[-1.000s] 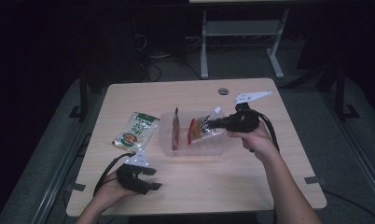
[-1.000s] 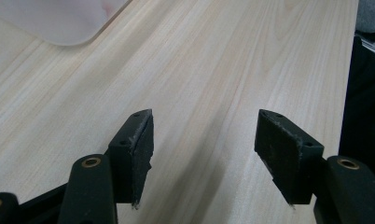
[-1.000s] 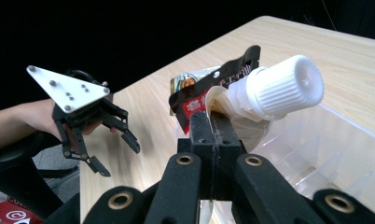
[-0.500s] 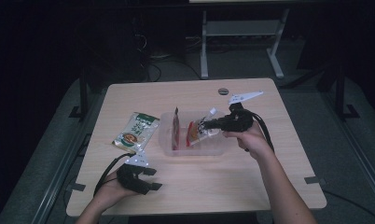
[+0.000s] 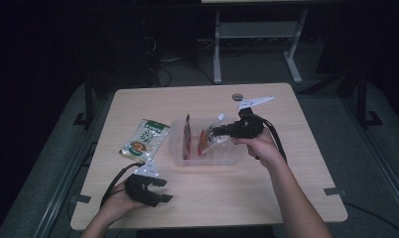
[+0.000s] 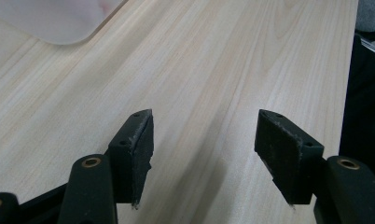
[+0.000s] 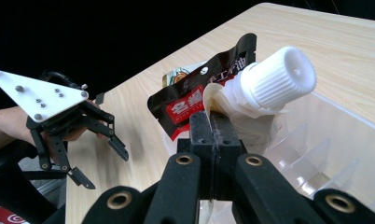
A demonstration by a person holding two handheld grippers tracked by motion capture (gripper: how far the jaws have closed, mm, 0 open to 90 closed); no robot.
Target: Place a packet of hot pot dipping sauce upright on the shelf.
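A spouted pouch [image 5: 208, 138] with a white screw cap [image 7: 280, 78] hangs over the clear plastic bin [image 5: 227, 157] at mid-table. My right gripper [image 5: 216, 131] is shut on the pouch's top edge beside the cap [image 7: 212, 122]. A dark red packet [image 5: 187, 137] stands upright in the bin's left part, just behind the pouch [image 7: 197, 91]. On the wood left of the bin lies a green snack packet [image 5: 145, 139]. My left gripper [image 5: 164, 190] rests near the table's front left edge, its jaws open over bare wood [image 6: 204, 140].
A small dark round disc [image 5: 237, 96] sits on the table behind the bin. A corner of the bin [image 6: 59, 21] lies ahead of the left gripper. The wooden table's front edge [image 5: 207, 225] runs just below the left hand. Table legs stand on the dark floor beyond.
My right gripper has carried the pouch a little to the left and lower, closer to the dark red packet in the bin. The left gripper has stayed put.
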